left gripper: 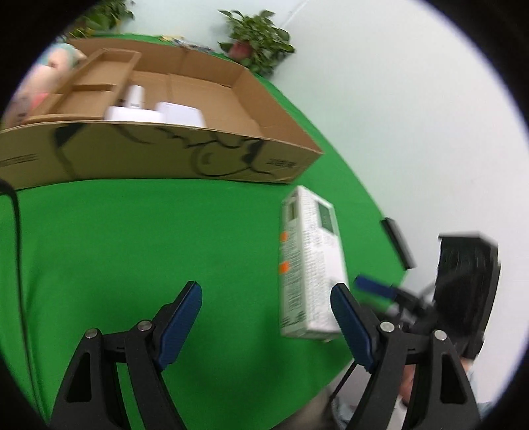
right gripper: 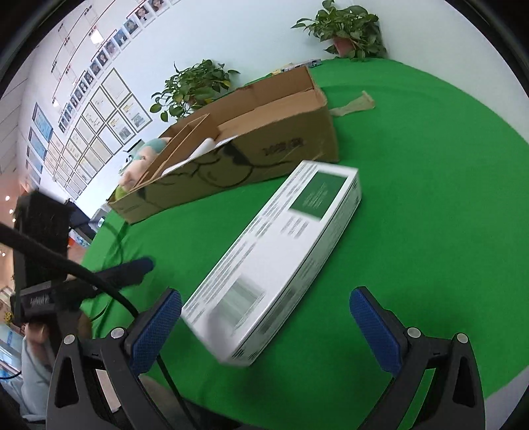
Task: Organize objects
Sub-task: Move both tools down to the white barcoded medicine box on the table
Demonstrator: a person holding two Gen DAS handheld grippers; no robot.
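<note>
A long white box with green panels and small print (right gripper: 277, 254) lies flat on the green table (right gripper: 413, 198); it also shows in the left wrist view (left gripper: 309, 261). My right gripper (right gripper: 264, 327) is open, its blue pads to either side of the box's near end, not touching. My left gripper (left gripper: 266, 317) is open and empty over bare green cloth, the box just beyond its right finger (left gripper: 350, 327). An open cardboard box (left gripper: 165, 155) with dividers holds white items (left gripper: 155, 112); it also shows in the right wrist view (right gripper: 238, 155).
A plush toy (right gripper: 145, 162) sits beside the cardboard box's left end. Potted plants (right gripper: 350, 29) stand at the table's far edge. A crumpled paper scrap (right gripper: 353, 106) lies behind the box. A black cable (left gripper: 16, 238) trails at left. The other gripper (left gripper: 463, 287) shows at right.
</note>
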